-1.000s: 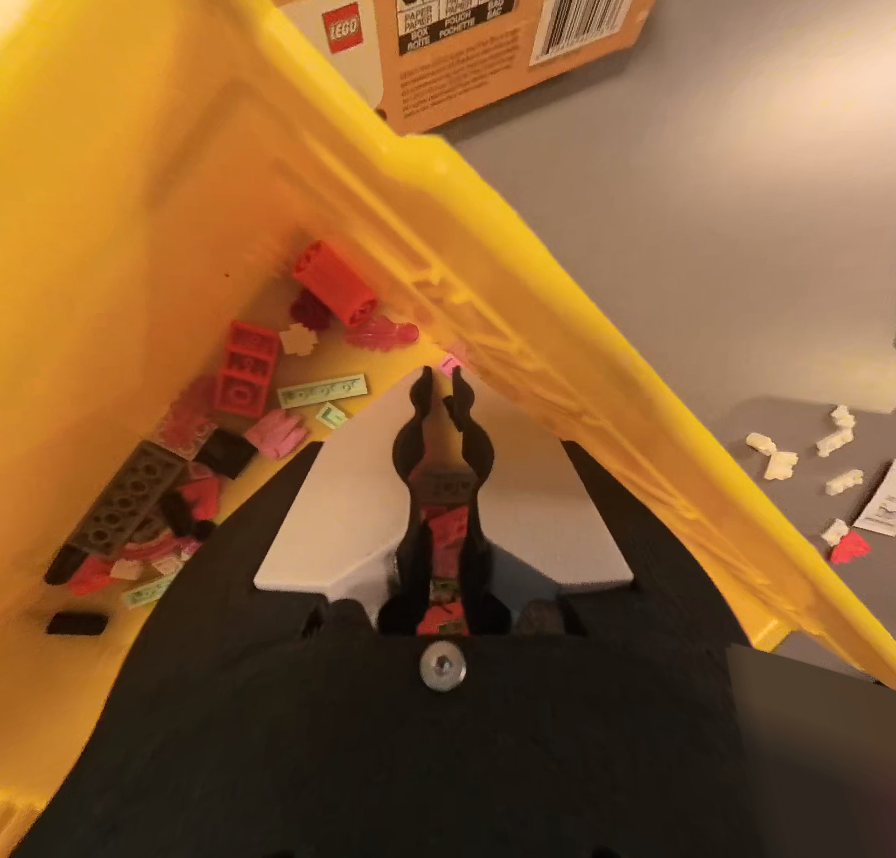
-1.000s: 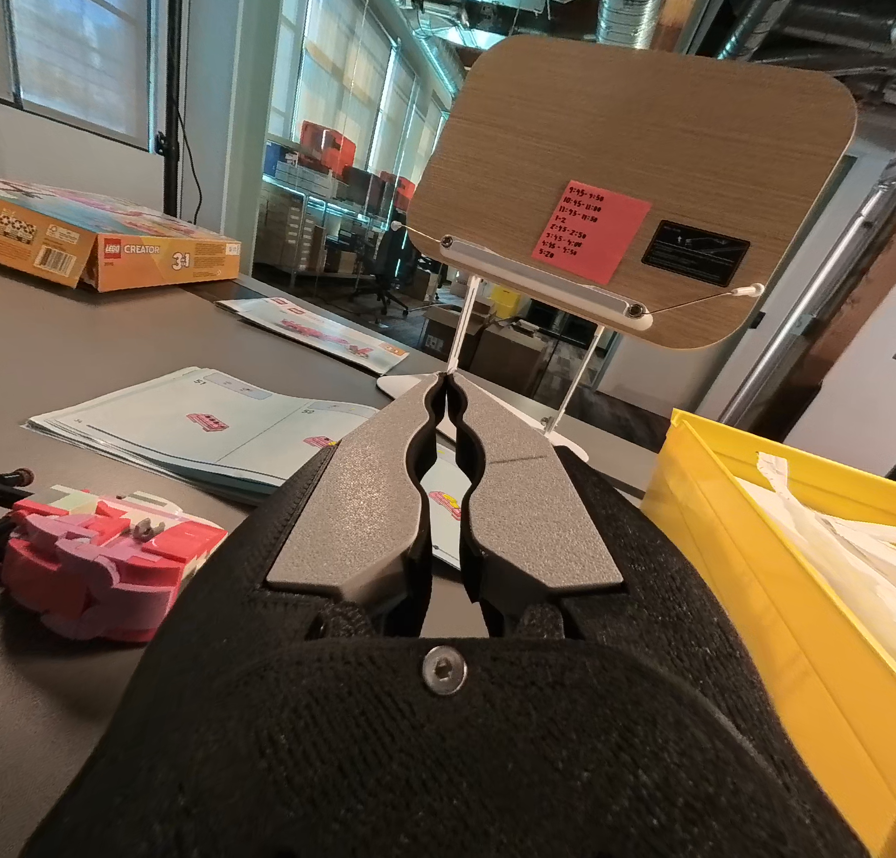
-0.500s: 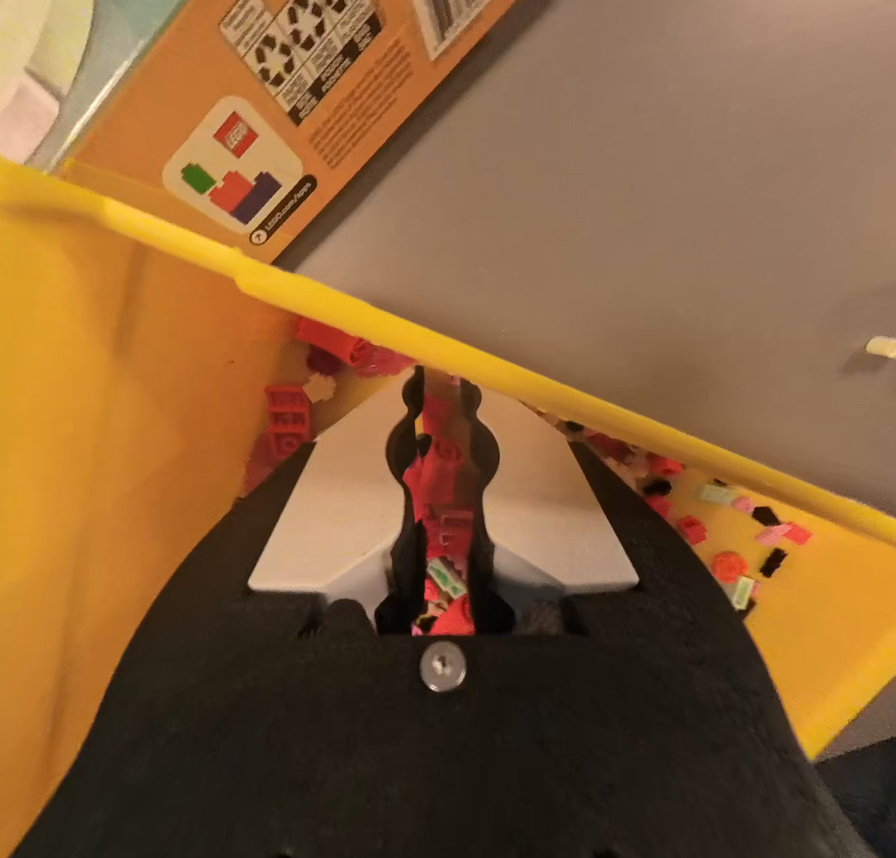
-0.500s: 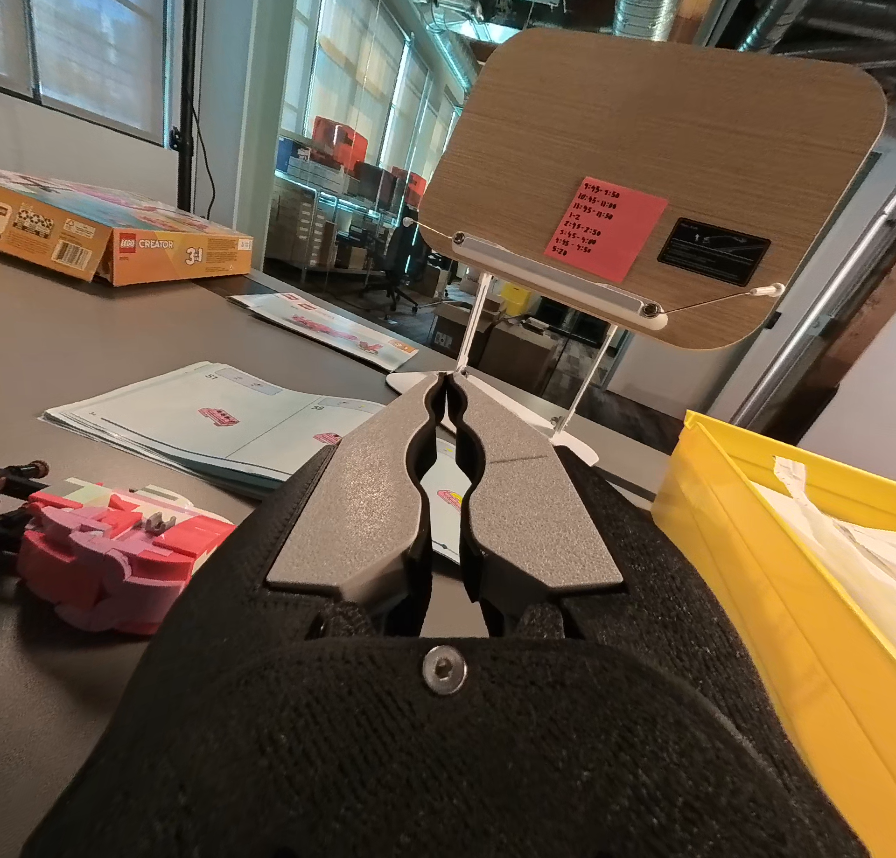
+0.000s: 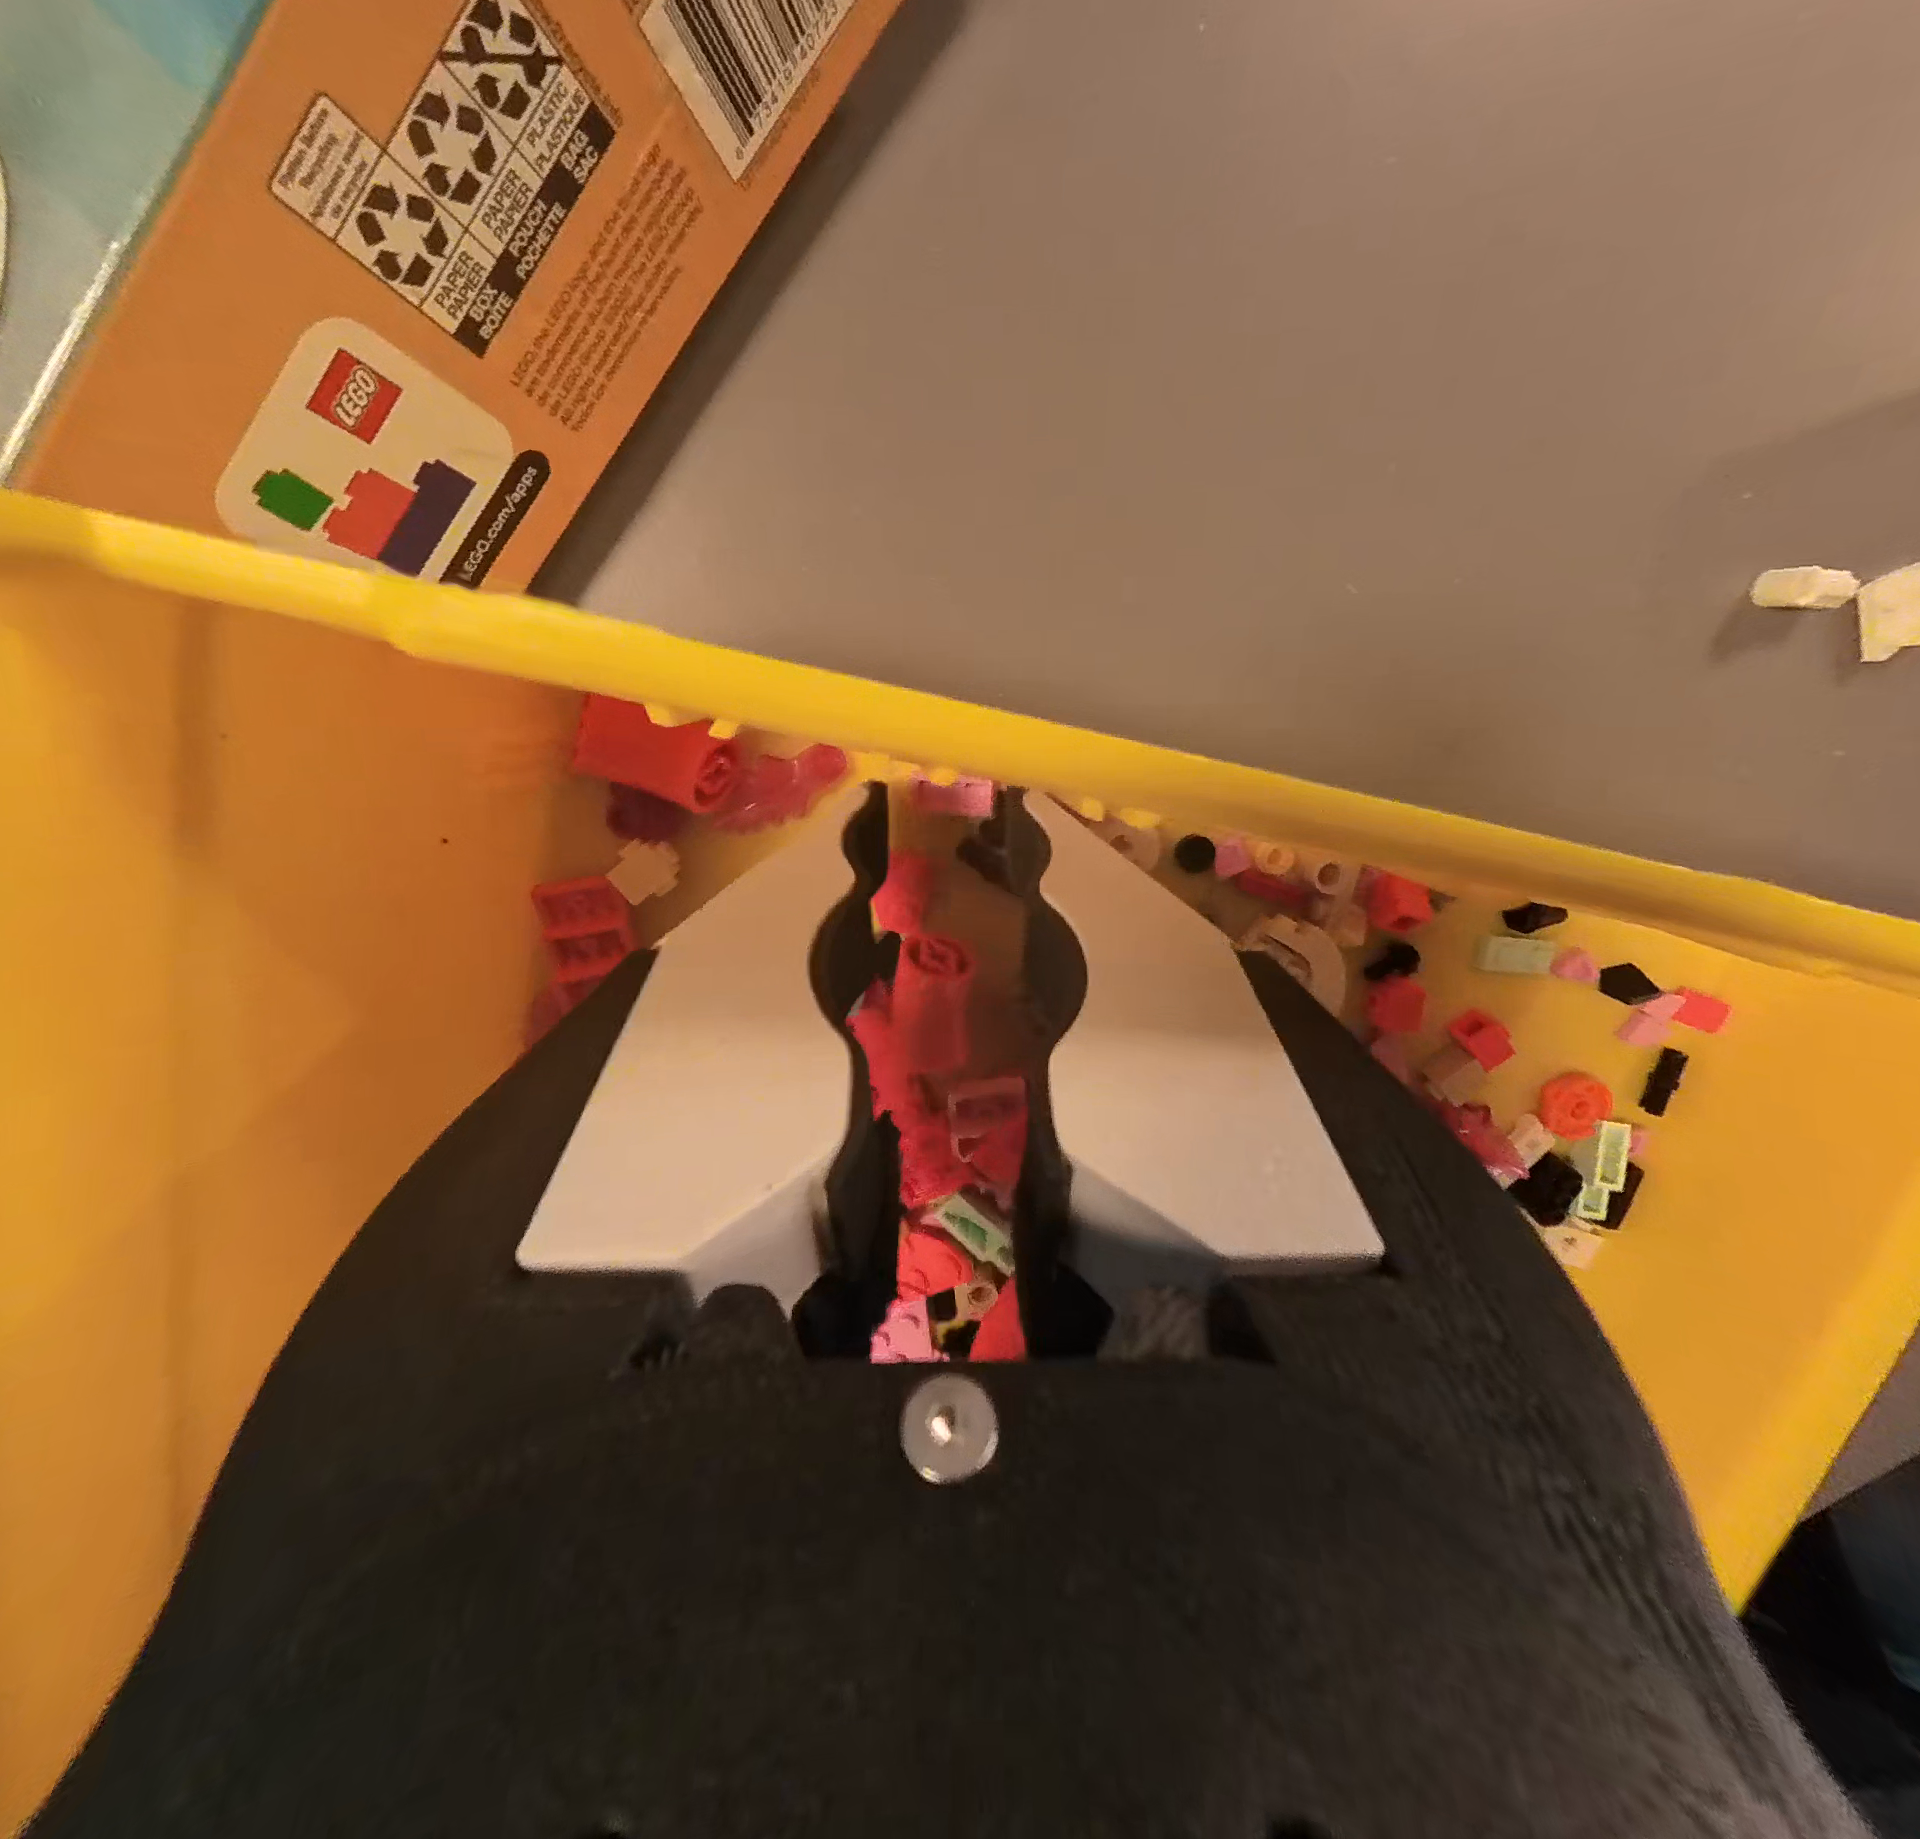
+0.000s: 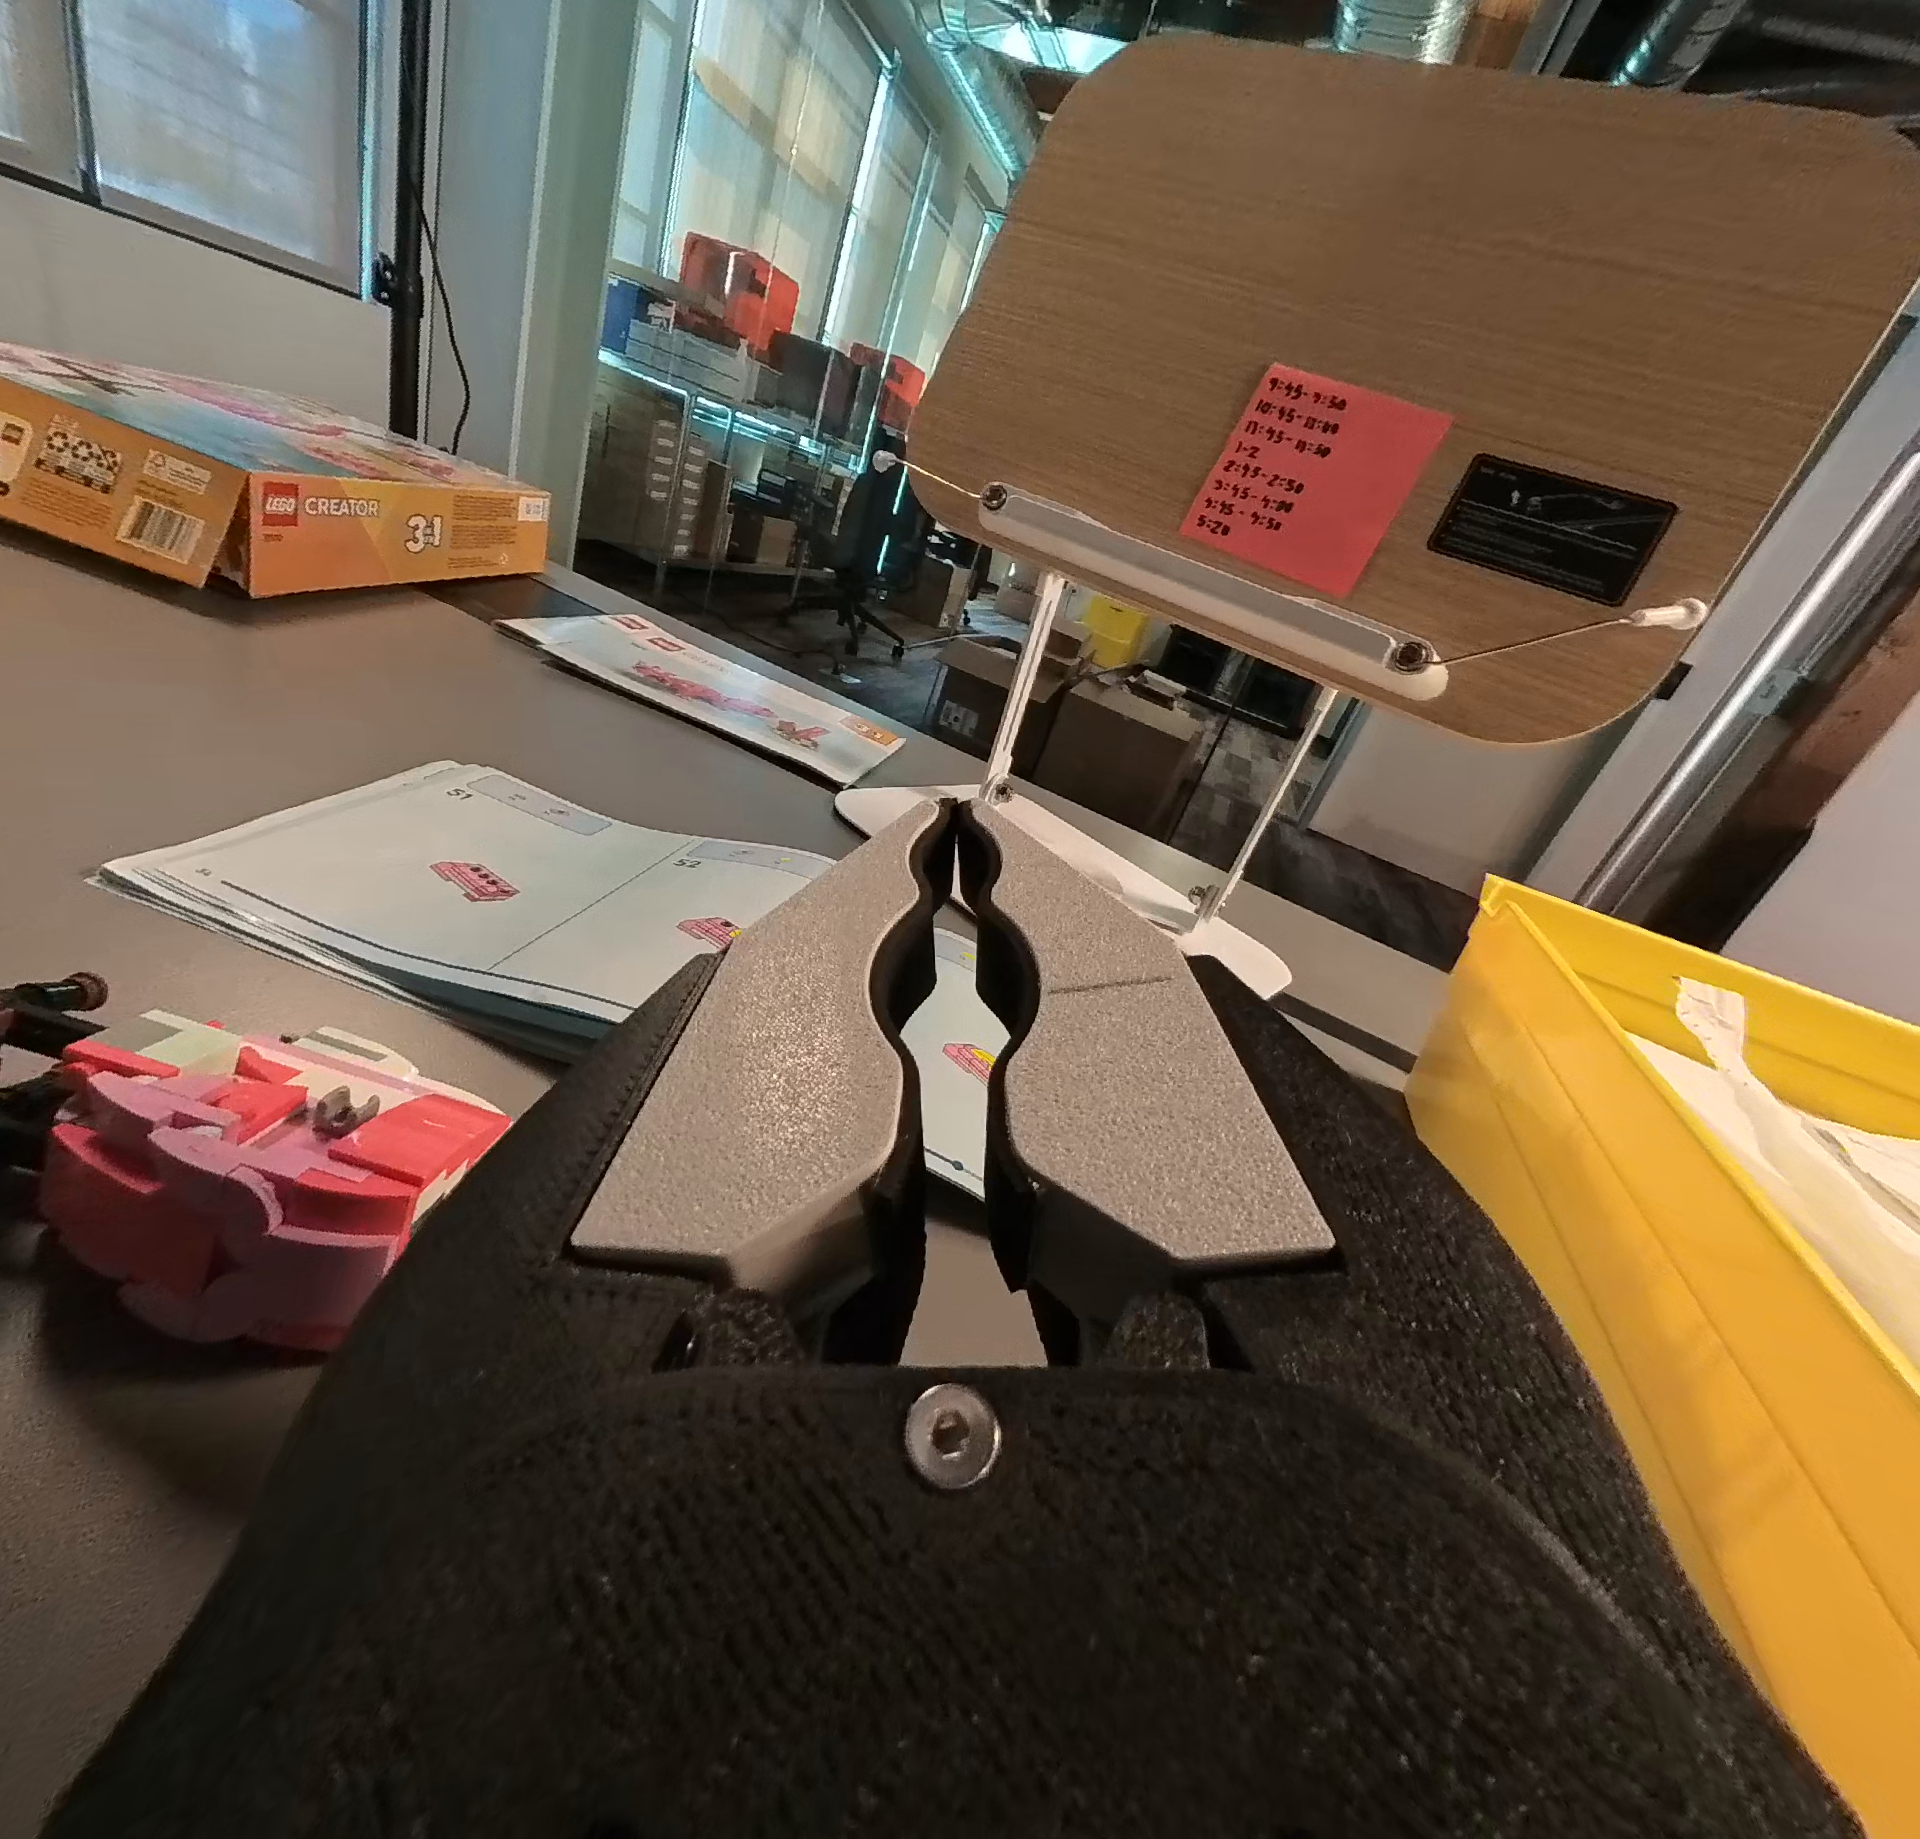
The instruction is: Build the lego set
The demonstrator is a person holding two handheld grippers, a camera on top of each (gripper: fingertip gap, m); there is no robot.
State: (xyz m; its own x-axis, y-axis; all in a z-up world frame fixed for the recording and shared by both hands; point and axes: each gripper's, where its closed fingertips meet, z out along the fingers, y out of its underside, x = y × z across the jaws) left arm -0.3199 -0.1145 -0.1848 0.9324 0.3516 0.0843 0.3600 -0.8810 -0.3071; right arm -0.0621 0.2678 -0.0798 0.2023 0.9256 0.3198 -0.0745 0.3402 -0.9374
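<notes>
Bricks (image 5: 940, 1000) below left claw (image 5: 943, 802), jaws apart, empty: light, stiff, slippery, grip flat sides; right claw (image 6: 954, 810) closed, empty.

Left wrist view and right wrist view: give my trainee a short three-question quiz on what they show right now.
1. True or false: the left gripper points into a yellow bin of small loose bricks.
2. The right gripper stands: A) wide open, B) shut with nothing between its tips, C) shut on a booklet.
3. Fill in: left of the right gripper a pink and red brick ___ sits on the table.

Key: 1 true. 2 B. 3 model.
</notes>
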